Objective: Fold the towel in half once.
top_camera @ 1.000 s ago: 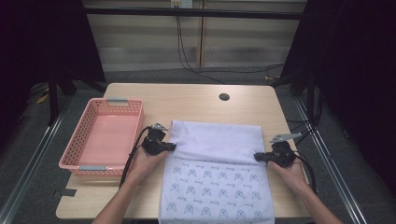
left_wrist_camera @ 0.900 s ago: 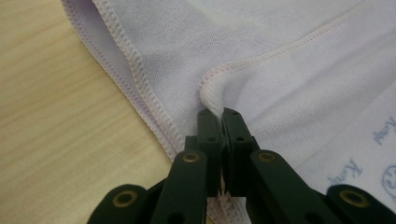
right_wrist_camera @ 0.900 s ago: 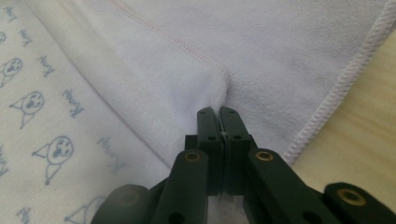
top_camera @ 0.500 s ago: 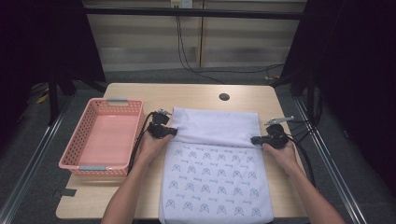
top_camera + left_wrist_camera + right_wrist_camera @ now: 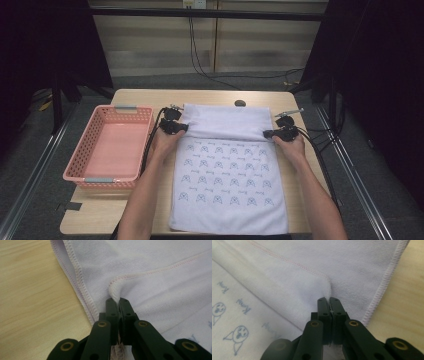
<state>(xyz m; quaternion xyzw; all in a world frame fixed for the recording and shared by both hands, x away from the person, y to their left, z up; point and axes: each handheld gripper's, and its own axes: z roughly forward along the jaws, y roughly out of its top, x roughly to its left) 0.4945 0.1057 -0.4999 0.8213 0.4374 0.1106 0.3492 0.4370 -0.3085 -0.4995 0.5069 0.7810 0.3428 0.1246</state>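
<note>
Nearest, at the table's front edge: white rectangular terry towel [image 5: 227, 185] printed with rows of small blue figures, spread flat on the light wooden tabletop [image 5: 95, 215], its near hem reaching the front edge.

Entering from the bottom of the high view: two bare forearms, one along each side of the towel.

Mid-table, left side of the towel: left black two-jaw hand-held gripper [image 5: 181, 128], clenched on a stitched corner of the towel's folded-over far layer; in the left gripper view [image 5: 117, 301] the jaws pinched together with the pink-stitched hem caught between them, bare wood to the left of the cloth.

Mid-table, right side of the towel: right black two-jaw hand-held gripper [image 5: 269, 133], likewise clamped on the opposite corner of the folded layer; in the right gripper view [image 5: 329, 300] jaws closed on the cloth edge, blue printed figures at lower left, bare wood at right.

Between the two grippers: edge of the plain white folded band, lying across the printed face; the band itself beyond that line.

Left of the towel, just beside the left forearm: pink rectangular plastic lattice basket [image 5: 80, 170] with grey handles.

Farther back: small dark round grommet [image 5: 240, 103] in the tabletop, near the towel's far edge.

Beyond the table: black cables [image 5: 200, 55] trailing across the grey floor.
</note>
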